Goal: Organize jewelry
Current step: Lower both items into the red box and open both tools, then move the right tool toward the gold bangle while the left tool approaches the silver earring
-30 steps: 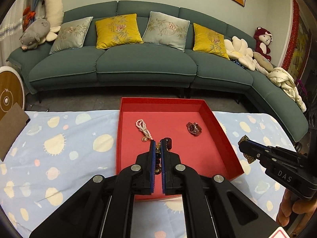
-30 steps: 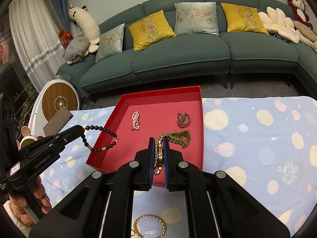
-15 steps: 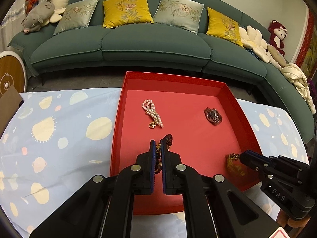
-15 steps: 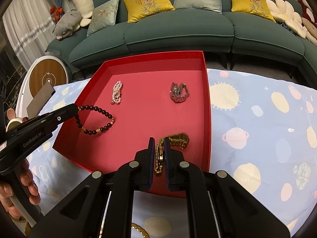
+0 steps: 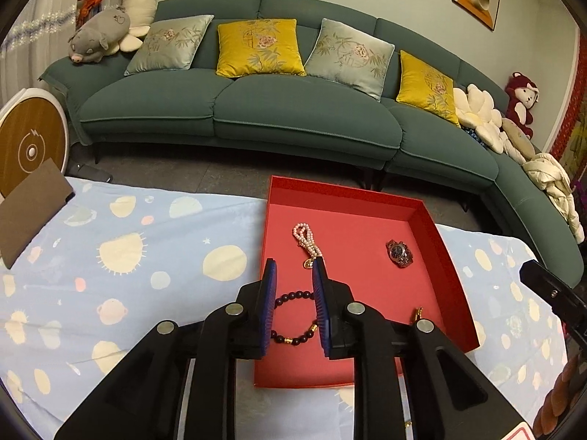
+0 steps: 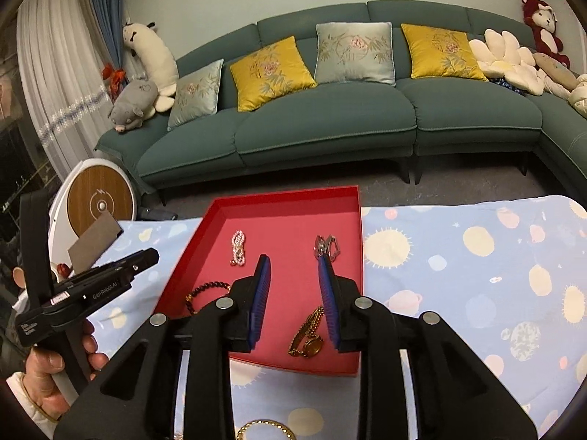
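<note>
Both grippers' jaws have just been opening, leaving the beaded bracelet and gold watch near the red tray's front edge; left gripper and right gripper should lift straight clear, fingers apart, without snagging.

Your black two-finger left gripper and right gripper, blue-padded jaws just parting and gripping nothing, angle downward side by side.

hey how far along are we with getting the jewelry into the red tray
Four pieces lie in the red tray: pearl strand, silver watch, dark bead bracelet and gold watch. Both the left gripper and the right gripper have just been opening and hold nothing. A gold bangle is left on the cloth.
</note>
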